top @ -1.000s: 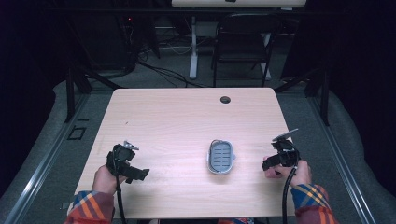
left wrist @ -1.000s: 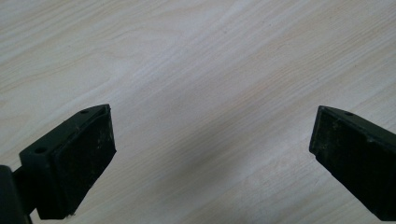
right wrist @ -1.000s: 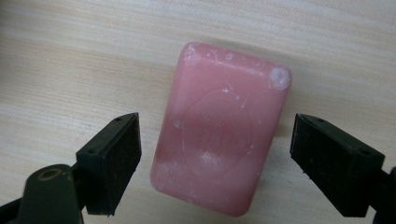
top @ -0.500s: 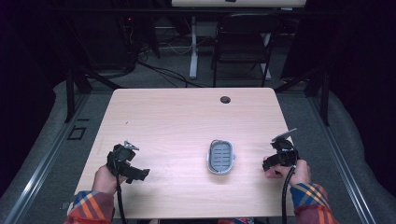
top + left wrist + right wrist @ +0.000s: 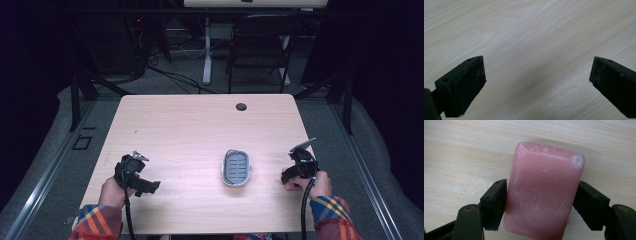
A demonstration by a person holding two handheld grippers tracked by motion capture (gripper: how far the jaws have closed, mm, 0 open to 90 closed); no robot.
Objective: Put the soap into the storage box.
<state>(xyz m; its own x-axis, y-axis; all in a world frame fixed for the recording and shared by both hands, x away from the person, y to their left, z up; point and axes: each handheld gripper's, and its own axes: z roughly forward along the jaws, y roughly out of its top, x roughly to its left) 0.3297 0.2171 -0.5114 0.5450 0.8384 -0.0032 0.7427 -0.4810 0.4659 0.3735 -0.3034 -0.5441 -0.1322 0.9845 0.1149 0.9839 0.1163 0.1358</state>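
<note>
Pink rectangular bar of soap (image 5: 544,192): lies flat on the pale wooden surface (image 5: 190,130) near its right edge, between the fingers of the right gripper (image 5: 540,202). These fingers have just been closing and now sit against both long sides of the bar, gripping it.

Left gripper (image 5: 536,82): near the front left corner, fingers spread wide over bare wood, holding nothing.

Grey oval slotted soap dish (image 5: 236,168): right of centre toward the front edge, well apart from the left gripper.

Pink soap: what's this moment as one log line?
right hand-held gripper closing on pink soap | left hand-held gripper open | soap dish empty
</note>
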